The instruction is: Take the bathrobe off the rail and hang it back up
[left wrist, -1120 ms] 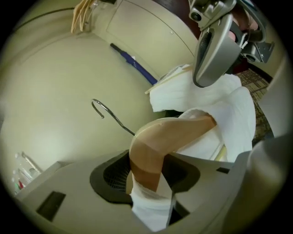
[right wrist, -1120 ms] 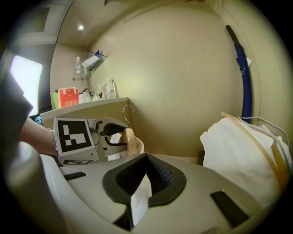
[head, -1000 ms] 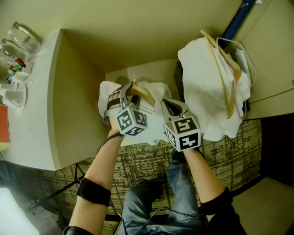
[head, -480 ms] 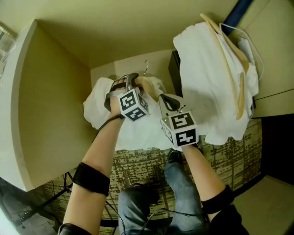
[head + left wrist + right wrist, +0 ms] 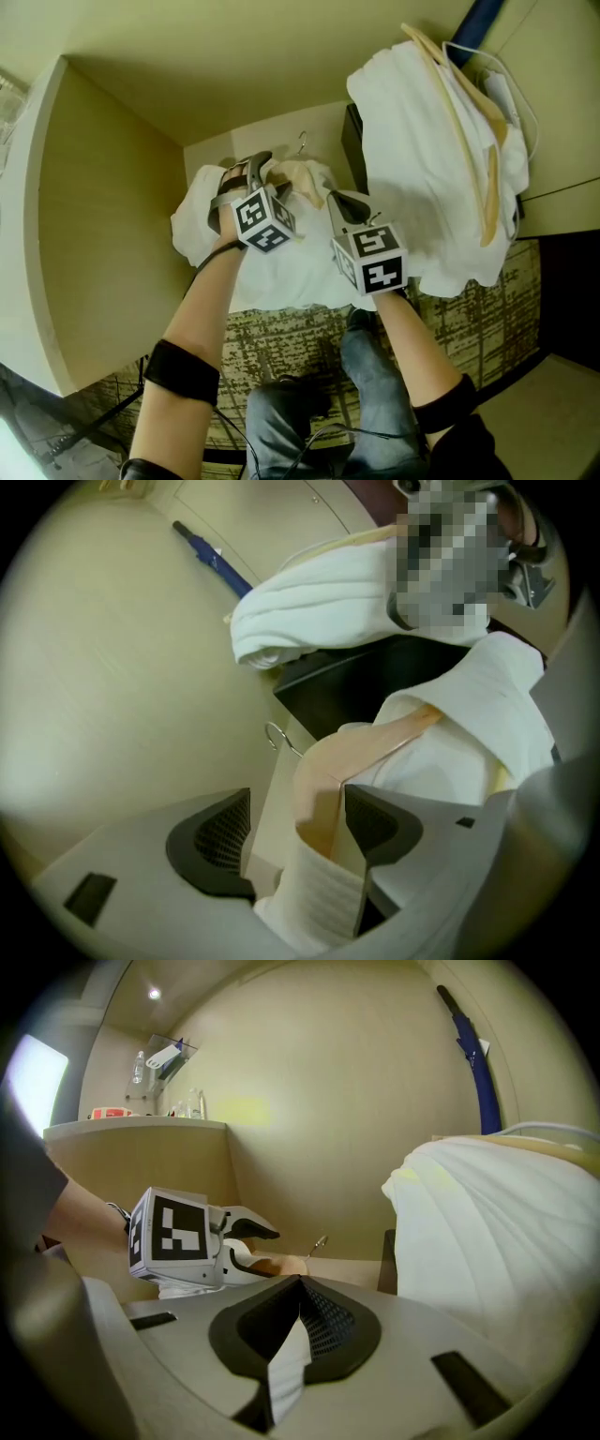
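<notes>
A white bathrobe (image 5: 281,258) hangs on a wooden hanger (image 5: 298,176) with a wire hook (image 5: 302,141) in a beige closet corner. My left gripper (image 5: 267,180) is at the hanger's left shoulder. Its jaws are opening: the wooden shoulder (image 5: 323,785) and a fold of robe (image 5: 314,902) sit between them, with the left pad (image 5: 217,841) standing clear of the wood. My right gripper (image 5: 339,204) is beside the hanger's right end, shut on a strip of the robe's cloth (image 5: 286,1368). The right gripper view shows the left gripper (image 5: 246,1241) and the hook (image 5: 317,1243).
A second white robe (image 5: 422,159) on a wooden hanger (image 5: 473,122) hangs close on the right, over a dark box (image 5: 356,682). A blue umbrella (image 5: 478,1068) leans in the corner. A counter (image 5: 141,1127) with glasses stands at the left. Patterned carpet (image 5: 281,337) lies below.
The left gripper's jaws have spread apart around the hanger's shoulder, where they were closed on it before. The head view has swung away from the counter. The right gripper has barely moved.
</notes>
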